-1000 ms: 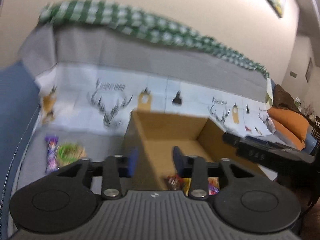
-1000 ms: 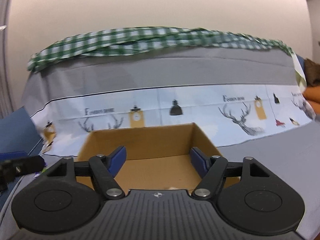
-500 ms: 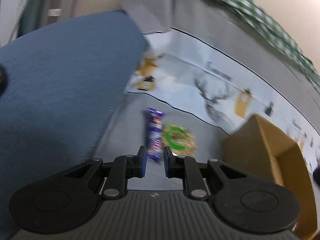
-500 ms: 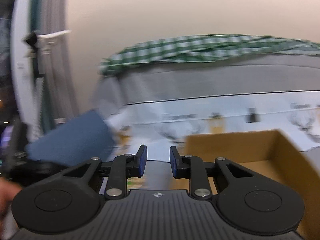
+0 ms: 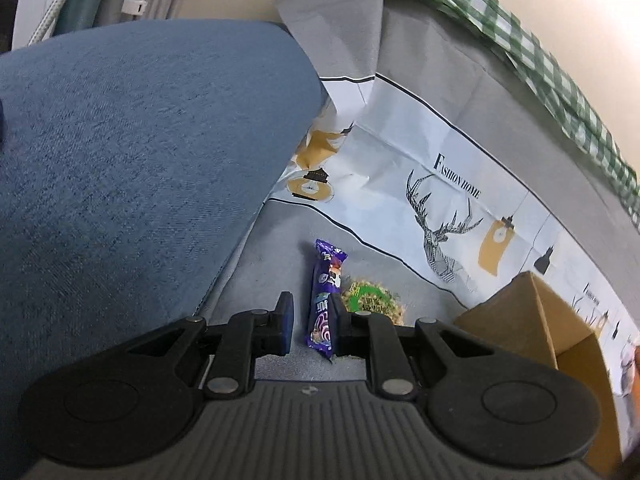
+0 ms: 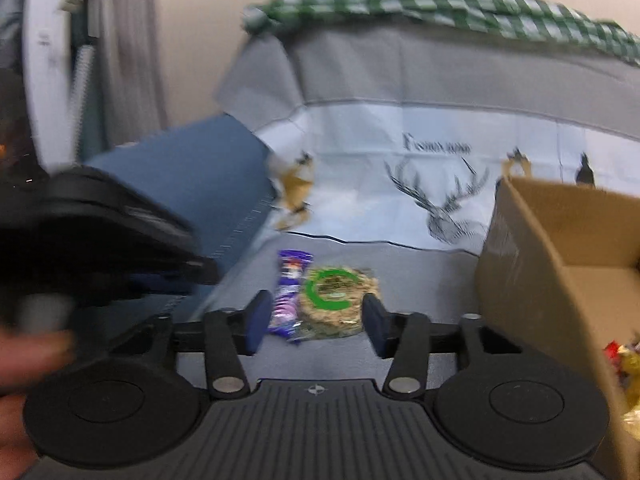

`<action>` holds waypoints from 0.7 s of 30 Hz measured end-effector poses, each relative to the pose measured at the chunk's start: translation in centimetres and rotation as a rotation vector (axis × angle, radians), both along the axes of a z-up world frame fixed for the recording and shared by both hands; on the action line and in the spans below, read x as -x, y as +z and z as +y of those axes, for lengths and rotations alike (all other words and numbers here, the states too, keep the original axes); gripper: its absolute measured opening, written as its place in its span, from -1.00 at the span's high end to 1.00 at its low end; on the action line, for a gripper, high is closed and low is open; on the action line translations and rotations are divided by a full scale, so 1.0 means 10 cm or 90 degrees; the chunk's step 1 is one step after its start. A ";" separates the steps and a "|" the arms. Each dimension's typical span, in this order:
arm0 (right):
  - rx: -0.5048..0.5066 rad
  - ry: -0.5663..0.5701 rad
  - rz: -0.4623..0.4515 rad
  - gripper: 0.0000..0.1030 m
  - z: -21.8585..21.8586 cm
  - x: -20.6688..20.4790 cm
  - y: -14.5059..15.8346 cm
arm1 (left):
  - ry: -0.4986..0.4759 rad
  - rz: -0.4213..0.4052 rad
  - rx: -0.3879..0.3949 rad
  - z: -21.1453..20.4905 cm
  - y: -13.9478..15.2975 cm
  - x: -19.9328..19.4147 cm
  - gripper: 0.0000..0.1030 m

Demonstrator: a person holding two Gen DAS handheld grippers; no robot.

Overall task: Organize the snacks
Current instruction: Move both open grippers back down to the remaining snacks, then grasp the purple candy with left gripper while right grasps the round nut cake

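Left wrist view puts your left hand-held gripper [image 5: 310, 320] low over the grey sofa seat [image 5: 276, 256], clenched near-shut astride the purple bar [image 5: 325, 296], though contact isn't clear. Just right of the bar lies the green-labelled snack [image 5: 370, 296]. Your right hand-held gripper [image 6: 314, 326] is opening, nothing gripped, both snacks just beyond it. At far right stands the box [image 6: 532, 248].

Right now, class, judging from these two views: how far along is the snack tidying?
Done: some wrapped snacks already lie in the cardboard box. In hand: nothing is held; the shut left gripper aims at the purple bar, and the right gripper has its jaws opening, empty. Left: the purple bar and the round green-labelled snack lie on the sofa seat.
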State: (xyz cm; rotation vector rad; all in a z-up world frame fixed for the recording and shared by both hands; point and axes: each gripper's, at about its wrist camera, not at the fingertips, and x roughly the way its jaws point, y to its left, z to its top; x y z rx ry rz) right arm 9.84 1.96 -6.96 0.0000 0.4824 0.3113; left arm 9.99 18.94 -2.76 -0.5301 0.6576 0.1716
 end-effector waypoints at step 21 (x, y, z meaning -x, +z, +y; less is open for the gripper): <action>0.073 -0.056 0.082 -0.49 0.16 -0.80 -0.56 | -0.061 0.075 -0.007 -0.14 -0.40 -0.79 0.36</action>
